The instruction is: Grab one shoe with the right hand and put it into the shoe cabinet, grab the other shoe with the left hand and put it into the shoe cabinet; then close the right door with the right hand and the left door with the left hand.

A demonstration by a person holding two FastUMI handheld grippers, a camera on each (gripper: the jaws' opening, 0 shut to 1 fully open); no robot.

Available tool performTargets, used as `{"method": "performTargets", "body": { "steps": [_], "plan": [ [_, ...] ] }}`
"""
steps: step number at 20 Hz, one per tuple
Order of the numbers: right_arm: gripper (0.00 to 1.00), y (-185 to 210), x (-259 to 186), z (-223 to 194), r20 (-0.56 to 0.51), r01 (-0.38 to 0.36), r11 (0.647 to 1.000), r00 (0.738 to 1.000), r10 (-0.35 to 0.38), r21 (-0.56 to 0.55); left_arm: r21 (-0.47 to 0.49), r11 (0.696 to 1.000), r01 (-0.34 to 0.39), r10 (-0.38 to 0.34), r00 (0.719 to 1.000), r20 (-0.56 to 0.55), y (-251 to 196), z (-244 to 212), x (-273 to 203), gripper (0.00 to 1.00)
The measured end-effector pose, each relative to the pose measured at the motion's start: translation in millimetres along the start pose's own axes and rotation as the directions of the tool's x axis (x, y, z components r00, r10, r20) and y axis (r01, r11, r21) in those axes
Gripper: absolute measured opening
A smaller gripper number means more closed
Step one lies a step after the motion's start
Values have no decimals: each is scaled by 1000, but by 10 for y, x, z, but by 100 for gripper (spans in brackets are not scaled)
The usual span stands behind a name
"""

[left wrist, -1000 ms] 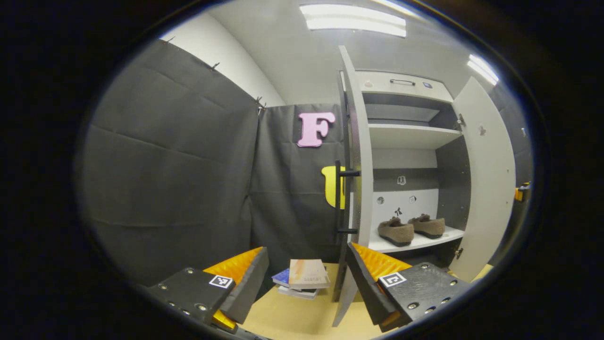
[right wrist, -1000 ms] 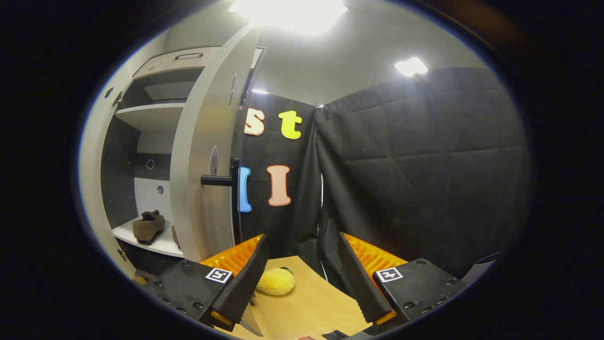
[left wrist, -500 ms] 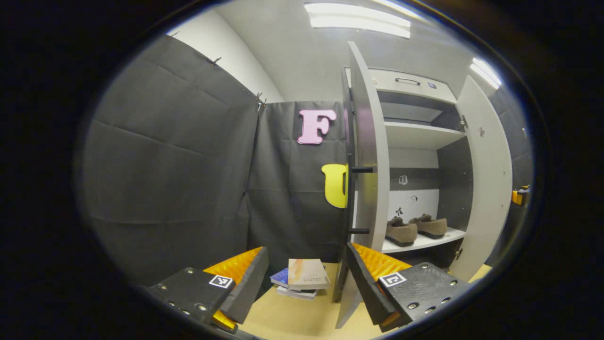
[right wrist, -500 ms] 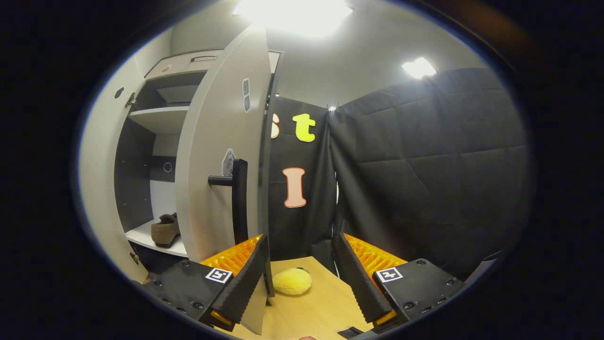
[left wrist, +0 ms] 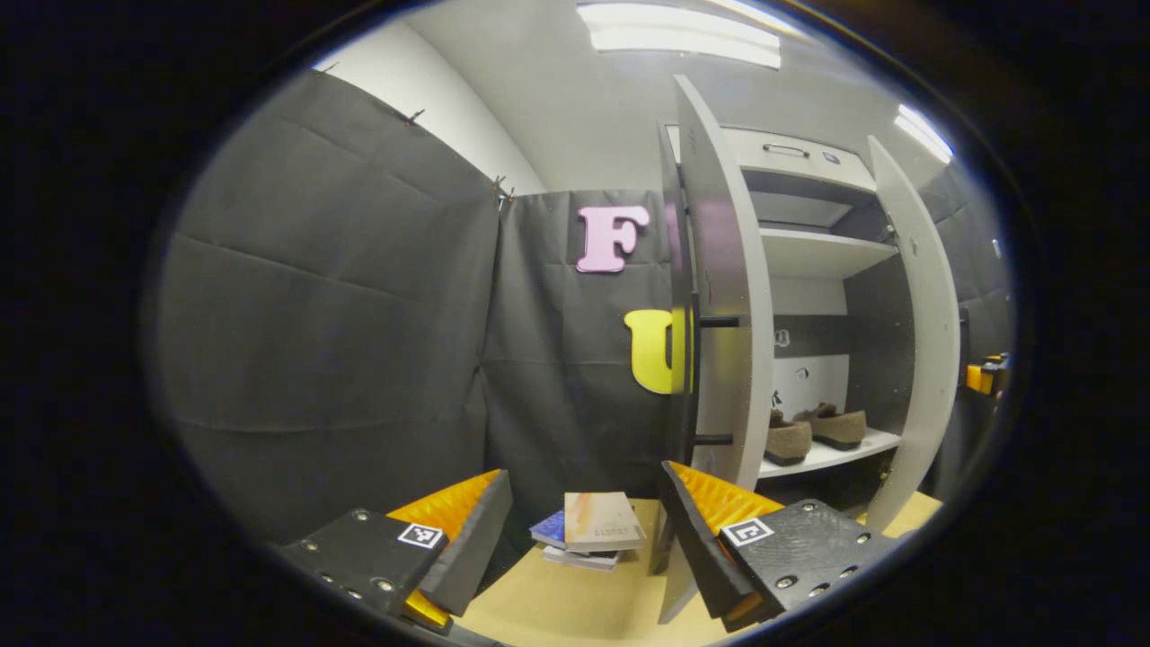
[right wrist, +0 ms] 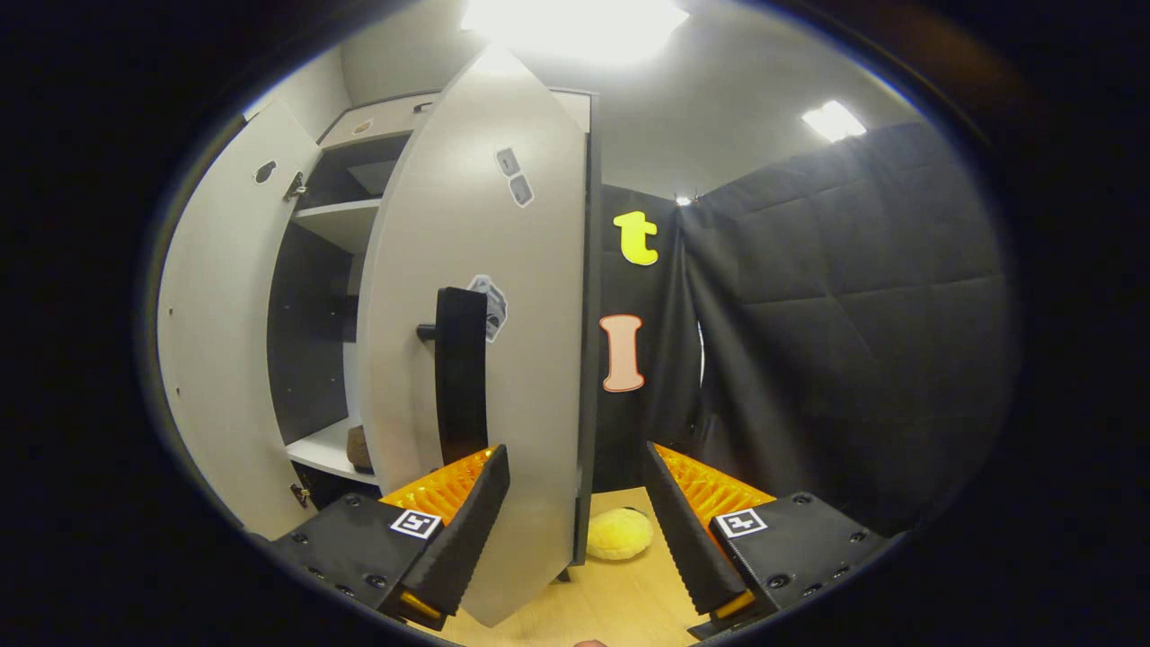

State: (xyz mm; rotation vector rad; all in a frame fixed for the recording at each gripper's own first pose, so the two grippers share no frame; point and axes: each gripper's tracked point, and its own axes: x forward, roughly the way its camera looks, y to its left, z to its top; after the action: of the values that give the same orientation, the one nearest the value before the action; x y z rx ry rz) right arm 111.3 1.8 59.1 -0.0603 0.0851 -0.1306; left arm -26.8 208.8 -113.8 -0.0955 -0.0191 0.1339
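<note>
The white shoe cabinet [left wrist: 813,256] stands with both doors part-way swung in. Two brown shoes [left wrist: 789,440] [left wrist: 840,426] sit side by side on its lower shelf. In the left gripper view the left door [left wrist: 723,296] with its black handle [left wrist: 694,382] rises just beyond my open left gripper [left wrist: 579,544], close to its right finger. In the right gripper view the right door [right wrist: 512,341] with its black handle [right wrist: 460,373] stands against my open right gripper [right wrist: 575,530], its outer edge between the fingers. A sliver of shoe [right wrist: 359,447] shows past that door.
A stack of books [left wrist: 593,530] lies on the wooden floor left of the cabinet. A yellow plush toy [right wrist: 620,535] lies right of it, by the right door's foot. Black cloth walls close in both sides. The other gripper [left wrist: 984,373] peeks past the right door.
Both doors have swung further toward shut over the last second. The gap between them has narrowed, hiding more of the shoes. Both grippers stayed open.
</note>
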Motion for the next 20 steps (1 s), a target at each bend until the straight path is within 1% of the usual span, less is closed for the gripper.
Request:
{"method": "performTargets", "body": {
  "steps": [3,4,9,12,15,17,19,20],
  "plan": [
    [96,38,-37,-38,-2,-16,1000,1000,16,-25,5,1000,-7,7,1000,14,6,38,-27,95],
    [98,15,-69,-37,1,-11,999,1000,11,-30,9,1000,-9,8,1000,21,2,52,-25,100],
    [97,-199,-224,-95,-7,24,999,1000,-24,-22,2,1000,-17,17,999,42,22,46,-24,100],
    [98,-362,-330,-162,-20,66,997,998,-67,-26,-11,1000,-23,24,999,39,26,54,-25,100],
    [98,-457,-440,-229,-38,103,995,994,-103,-21,-34,999,-3,4,1000,30,11,51,-24,100],
    [98,-508,-511,-277,-46,128,992,991,-129,-21,-48,999,25,-24,999,28,-17,62,-28,100],
    [98,-524,-588,-312,-52,147,989,988,-148,-23,-45,998,44,-42,999,32,-18,84,-43,100],
    [98,-521,-620,-334,-53,153,988,987,-154,-23,-47,997,58,-56,998,36,-37,94,-53,94]
  ]
}}
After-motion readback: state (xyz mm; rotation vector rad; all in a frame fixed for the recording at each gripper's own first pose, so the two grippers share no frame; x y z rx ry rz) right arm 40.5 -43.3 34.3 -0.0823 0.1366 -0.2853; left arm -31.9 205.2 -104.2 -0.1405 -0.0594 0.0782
